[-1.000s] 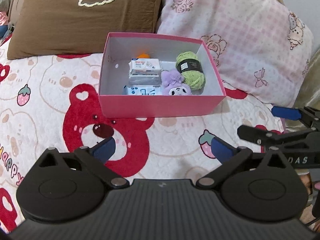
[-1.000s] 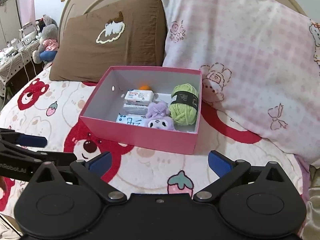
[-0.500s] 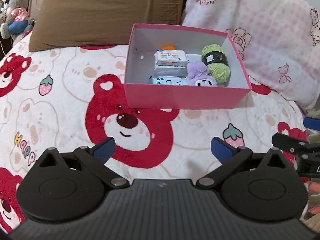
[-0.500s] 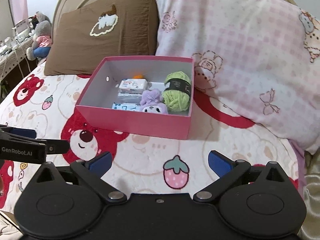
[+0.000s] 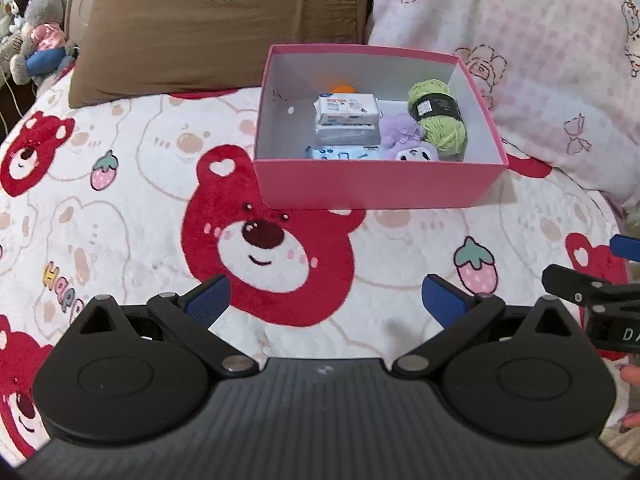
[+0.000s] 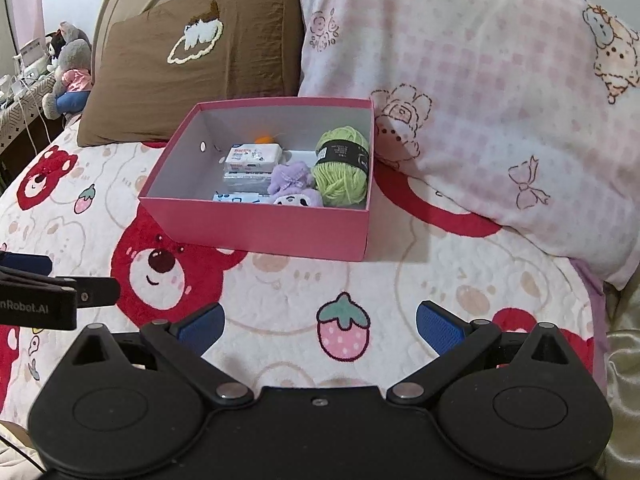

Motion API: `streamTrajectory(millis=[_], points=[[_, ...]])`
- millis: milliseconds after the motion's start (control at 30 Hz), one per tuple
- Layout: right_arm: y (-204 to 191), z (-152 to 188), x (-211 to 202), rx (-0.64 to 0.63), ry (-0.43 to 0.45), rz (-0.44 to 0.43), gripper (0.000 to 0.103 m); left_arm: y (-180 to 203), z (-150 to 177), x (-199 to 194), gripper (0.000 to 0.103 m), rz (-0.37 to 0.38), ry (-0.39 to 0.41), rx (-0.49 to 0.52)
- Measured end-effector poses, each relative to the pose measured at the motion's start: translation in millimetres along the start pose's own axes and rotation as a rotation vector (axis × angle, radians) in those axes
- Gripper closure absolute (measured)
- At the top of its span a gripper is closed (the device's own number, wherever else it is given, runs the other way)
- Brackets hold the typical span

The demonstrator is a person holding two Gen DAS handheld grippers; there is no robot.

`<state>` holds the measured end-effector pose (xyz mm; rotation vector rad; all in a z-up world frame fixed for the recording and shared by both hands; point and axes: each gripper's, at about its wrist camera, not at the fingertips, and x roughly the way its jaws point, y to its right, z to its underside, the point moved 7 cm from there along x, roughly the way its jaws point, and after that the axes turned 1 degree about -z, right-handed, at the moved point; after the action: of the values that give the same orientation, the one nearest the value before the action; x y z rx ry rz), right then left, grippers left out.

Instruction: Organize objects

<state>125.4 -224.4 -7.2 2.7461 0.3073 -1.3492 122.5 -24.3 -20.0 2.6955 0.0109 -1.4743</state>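
A pink box (image 5: 376, 190) sits on the bear-print blanket (image 5: 120, 200), at the far side of the bed, just in front of a brown pillow (image 5: 208, 28) on the left and a pink checked pillow (image 5: 520, 40) on the right; inside it, a ball of green yarn (image 5: 440, 124) lies at the right, a purple plush toy (image 5: 404, 142) just left of it and touching it, a stack of white tissue packs (image 5: 346, 114) in the middle, a blue-printed pack (image 5: 340, 153) against the near wall, and something orange (image 5: 345, 89), mostly hidden, at the far wall; the left gripper (image 5: 324, 298) hovers near the viewer over the red bear face, its blue pads wide apart and holding nothing; the right gripper (image 6: 318, 326) is likewise spread wide and empty above a strawberry print, well short of the box; stuffed toys (image 6: 68, 68) sit off the bed's far left.
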Motion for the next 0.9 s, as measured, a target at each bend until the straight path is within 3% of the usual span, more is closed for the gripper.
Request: streamTrajectory(millis=[567, 900], points=[[-4.8, -5.6, -15.1, -0.012, 0.056, 0.035, 0.000, -4.9, -0.8, 5.8, 0.000, -0.059, -0.040, 0.004], [-2.2, -3.0, -8.1, 0.006, 0.043, 0.031, 0.000, 5.7, 6.5, 8.5, 0.000, -0.034, -0.055, 0.021]])
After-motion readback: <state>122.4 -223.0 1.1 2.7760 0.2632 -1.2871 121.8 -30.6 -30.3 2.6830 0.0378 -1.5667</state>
